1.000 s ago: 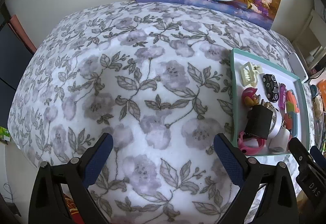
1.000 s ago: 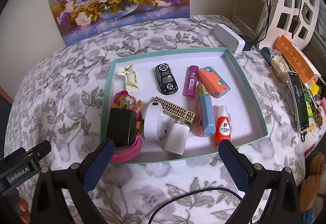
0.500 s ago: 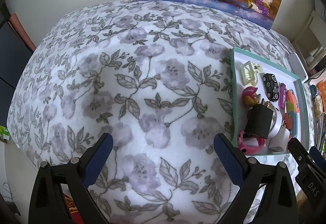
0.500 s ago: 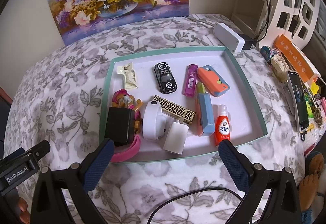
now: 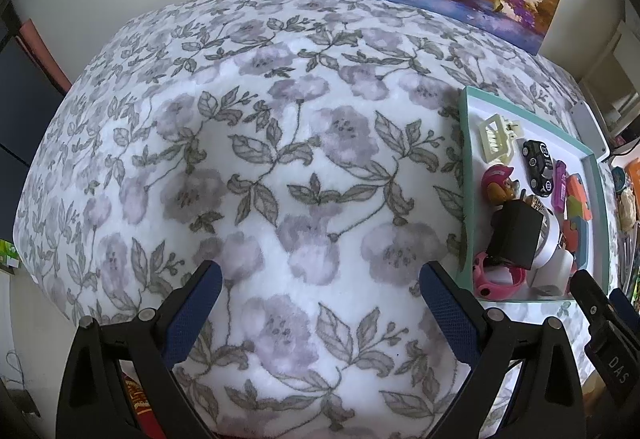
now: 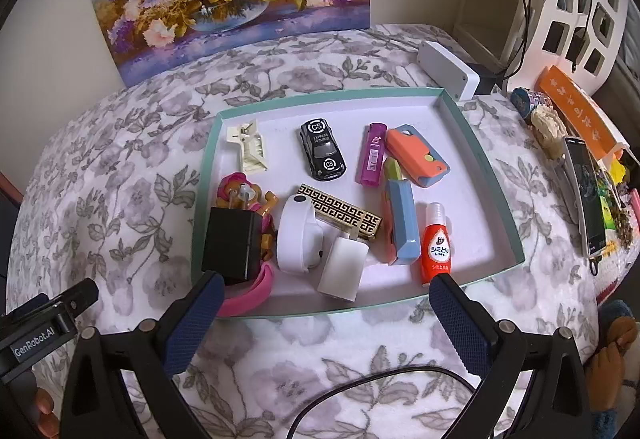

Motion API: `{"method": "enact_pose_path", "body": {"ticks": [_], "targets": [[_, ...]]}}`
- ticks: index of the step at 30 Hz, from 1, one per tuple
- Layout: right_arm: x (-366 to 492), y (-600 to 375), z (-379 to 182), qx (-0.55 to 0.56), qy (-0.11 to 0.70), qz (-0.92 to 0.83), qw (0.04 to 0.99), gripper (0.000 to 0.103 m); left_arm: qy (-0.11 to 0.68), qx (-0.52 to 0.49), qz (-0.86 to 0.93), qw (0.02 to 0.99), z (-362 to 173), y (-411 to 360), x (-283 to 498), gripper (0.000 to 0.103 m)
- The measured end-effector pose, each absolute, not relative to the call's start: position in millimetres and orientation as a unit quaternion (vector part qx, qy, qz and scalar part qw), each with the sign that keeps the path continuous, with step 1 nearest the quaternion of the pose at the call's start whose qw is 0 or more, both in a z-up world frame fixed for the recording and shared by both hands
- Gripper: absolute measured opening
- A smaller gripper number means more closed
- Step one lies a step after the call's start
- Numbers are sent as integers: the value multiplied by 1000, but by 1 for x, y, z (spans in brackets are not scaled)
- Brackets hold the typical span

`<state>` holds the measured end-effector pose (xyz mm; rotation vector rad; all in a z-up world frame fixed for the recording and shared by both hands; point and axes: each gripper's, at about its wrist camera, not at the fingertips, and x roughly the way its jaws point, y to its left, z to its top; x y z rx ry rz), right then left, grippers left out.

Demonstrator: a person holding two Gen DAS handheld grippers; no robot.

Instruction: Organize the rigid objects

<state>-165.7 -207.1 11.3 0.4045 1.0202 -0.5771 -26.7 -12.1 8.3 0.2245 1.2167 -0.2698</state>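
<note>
While both grippers' fingers gape empty, toy car reads "CS", L gripper "GenRobot.AI", R gripper "DAS".

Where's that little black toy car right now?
The black toy car lies in the teal tray, toward its far side in the right wrist view, between the cream clip and the purple lighter.

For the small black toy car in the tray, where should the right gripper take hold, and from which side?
Grip the small black toy car across its two long flanks, descending from above with the right gripper. It lies flat, apart from its neighbours, and its width probably fits the open jaws.
</note>
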Motion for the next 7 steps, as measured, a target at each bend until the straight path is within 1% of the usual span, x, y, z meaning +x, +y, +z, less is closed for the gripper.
{"method": "enact_pose_path", "body": {"ticks": [7], "targets": [[-166, -207, 11, 191, 479, -271, 813, 103, 570, 94, -123, 807, 9, -9, -26, 99]]}}
